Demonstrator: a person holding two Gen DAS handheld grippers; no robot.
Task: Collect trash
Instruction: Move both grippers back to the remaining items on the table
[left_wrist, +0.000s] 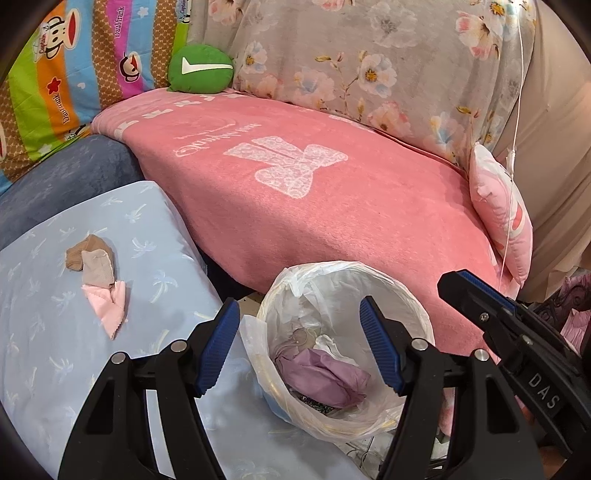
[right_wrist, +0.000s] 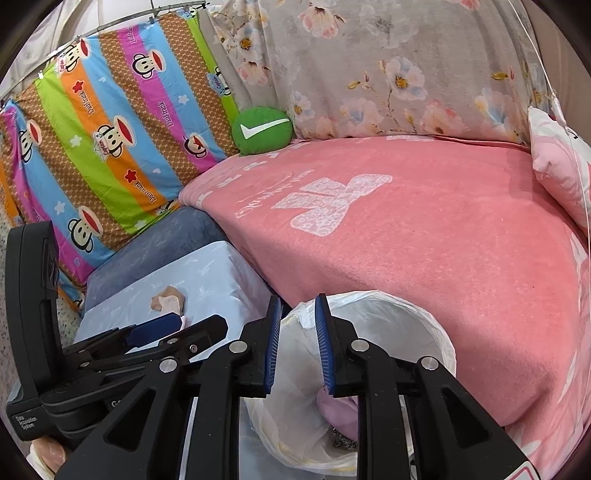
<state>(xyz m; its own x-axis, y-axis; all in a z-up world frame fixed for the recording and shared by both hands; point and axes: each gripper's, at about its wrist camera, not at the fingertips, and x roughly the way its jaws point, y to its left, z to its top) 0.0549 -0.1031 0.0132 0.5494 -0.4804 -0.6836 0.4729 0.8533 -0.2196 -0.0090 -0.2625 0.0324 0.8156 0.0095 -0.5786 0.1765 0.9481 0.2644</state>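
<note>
A bin lined with a white plastic bag (left_wrist: 391, 284) stands on the floor between a pink-covered bed and a light blue pillow. Inside lies a crumpled purple wad (left_wrist: 325, 376) on other litter. My left gripper (left_wrist: 298, 306) hangs open above the bin's mouth with nothing between its fingers. My right gripper (right_wrist: 298, 299) hovers over the bin's near rim (right_wrist: 406, 306), its jaws a little apart and empty; the purple wad (right_wrist: 340, 410) shows below them. Brown, beige and pink scraps (left_wrist: 96, 273) lie on the pillow, left of both grippers.
The pink blanket (left_wrist: 314, 206) covers the bed behind the bin. A green round cushion (left_wrist: 201, 68), a striped cartoon cushion (right_wrist: 110, 147) and a floral cover line the back. A small pink pillow (left_wrist: 502, 210) leans at the right. A thin white cord (left_wrist: 517, 110) hangs there.
</note>
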